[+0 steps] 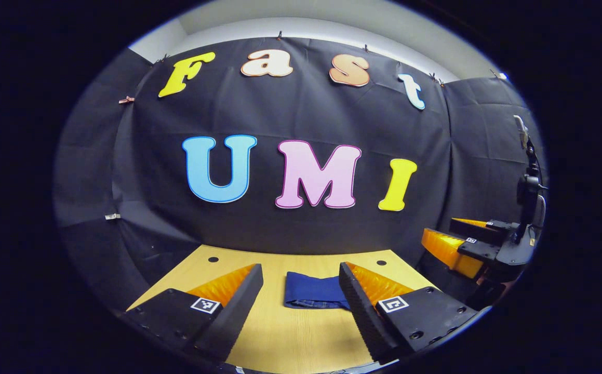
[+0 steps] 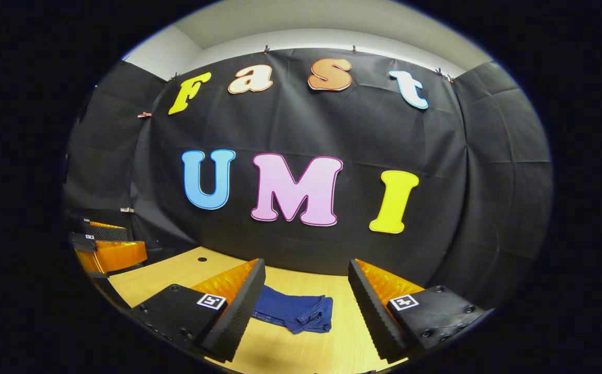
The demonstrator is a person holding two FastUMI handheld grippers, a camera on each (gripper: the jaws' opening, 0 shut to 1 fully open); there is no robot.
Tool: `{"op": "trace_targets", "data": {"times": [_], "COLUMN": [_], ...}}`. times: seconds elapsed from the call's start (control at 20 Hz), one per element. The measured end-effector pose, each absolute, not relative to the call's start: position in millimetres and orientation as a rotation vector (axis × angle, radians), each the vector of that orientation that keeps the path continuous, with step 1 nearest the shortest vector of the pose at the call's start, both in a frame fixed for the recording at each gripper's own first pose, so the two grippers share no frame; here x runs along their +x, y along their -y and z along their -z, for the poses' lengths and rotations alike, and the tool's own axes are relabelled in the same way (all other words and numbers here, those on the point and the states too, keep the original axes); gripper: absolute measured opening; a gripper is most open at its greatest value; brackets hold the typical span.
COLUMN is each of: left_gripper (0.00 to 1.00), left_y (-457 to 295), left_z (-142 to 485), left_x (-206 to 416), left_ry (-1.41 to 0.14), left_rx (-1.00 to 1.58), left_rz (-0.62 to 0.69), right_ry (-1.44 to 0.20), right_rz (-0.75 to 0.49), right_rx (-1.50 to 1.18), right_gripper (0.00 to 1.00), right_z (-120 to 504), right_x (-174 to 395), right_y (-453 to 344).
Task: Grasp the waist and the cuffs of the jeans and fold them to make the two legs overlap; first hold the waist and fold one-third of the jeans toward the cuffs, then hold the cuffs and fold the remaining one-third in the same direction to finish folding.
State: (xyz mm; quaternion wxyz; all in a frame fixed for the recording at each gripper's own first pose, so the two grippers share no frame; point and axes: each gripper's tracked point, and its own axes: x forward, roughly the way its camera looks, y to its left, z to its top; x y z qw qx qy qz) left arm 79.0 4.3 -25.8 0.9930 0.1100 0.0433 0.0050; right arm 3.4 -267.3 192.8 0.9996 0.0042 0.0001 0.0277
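Left gripper view: your left gripper [image 1: 301, 291] hangs with fingers spread and empty at the bottom of the frame, above the folded jeans [image 1: 313, 291] at lower centre on the table [image 1: 290, 337]. Your right gripper [image 2: 306, 298] is likewise spread wide over the bundle. The stacked layers could slip if a finger catches their loose edge. Bare wood lies around; the far table edge is near.

The left gripper [image 1: 301, 301] is above the light wooden table [image 1: 290, 337], its two black fingers wide apart. Between them, farther off, lies the folded dark blue jeans [image 1: 313, 293] on the table. At the right edge stands the other black-and-orange gripper [image 1: 467, 244].
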Motion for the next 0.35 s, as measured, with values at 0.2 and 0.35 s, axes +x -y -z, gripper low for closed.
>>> {"op": "trace_targets", "data": {"times": [0.2,0.35], "left_gripper": [0.95,0.95], "left_y": [-18.5,-24.0], "left_z": [21.0,18.5], "left_x": [70.3,66.4], "left_ry": [-0.079,-0.076], "left_rx": [0.203,0.202], "left_rz": [-0.024,-0.028], "right_ry": [0.014,0.015], "right_rz": [-0.062,-0.063], "right_rx": [0.0,-0.006], "right_gripper": [0.98,0.98], "right_z": [-199.2,-200.0], "right_x": [0.6,-2.3], "right_y": [257.3,252.3]}}
